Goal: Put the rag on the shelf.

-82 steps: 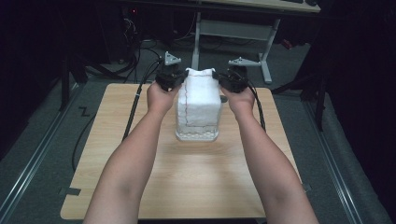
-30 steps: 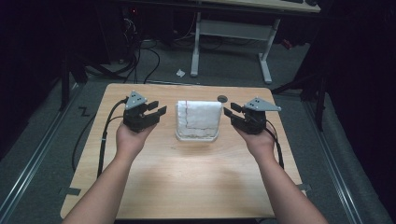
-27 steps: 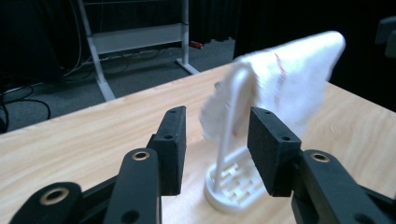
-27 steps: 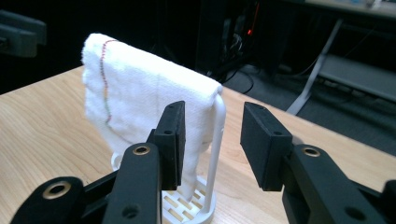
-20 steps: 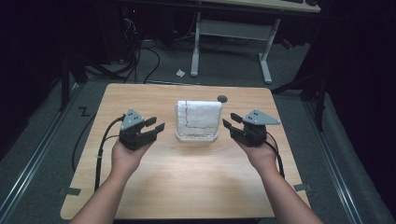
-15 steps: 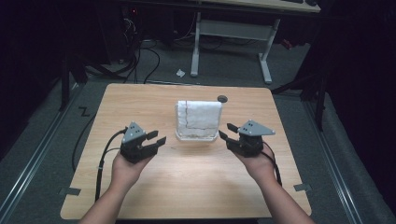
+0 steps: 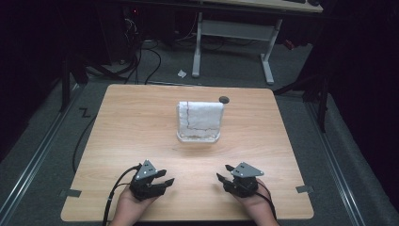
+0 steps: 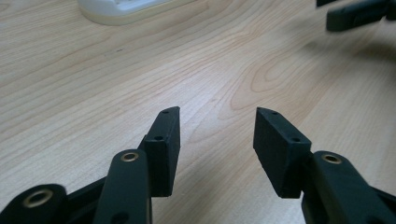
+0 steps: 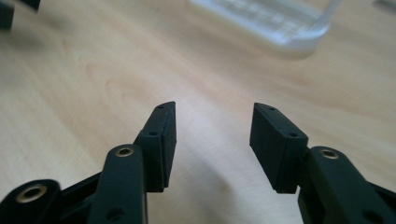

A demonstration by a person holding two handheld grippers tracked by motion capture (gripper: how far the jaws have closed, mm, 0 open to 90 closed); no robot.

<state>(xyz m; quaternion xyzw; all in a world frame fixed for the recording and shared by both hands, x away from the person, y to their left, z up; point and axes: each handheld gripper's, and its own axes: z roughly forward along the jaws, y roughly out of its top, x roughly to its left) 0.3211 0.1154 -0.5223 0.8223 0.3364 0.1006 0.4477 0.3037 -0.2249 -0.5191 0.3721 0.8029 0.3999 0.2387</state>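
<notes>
With both hands low at the pale wooden worktop's [image 7: 141, 122] near edge, my left fingers [image 7: 162, 181] and right fingers [image 7: 225, 175] have just been spreading apart, empty, well short of the clear plastic container [image 7: 199, 136] draped in white cloth [image 7: 200, 115].

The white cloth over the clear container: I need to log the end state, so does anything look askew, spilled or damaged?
Nothing stands out. The white cloth drapes evenly over the clear container, which stands upright mid-table; nothing spilled around it. The dark line on the cloth may be a seam or a mark.
</notes>
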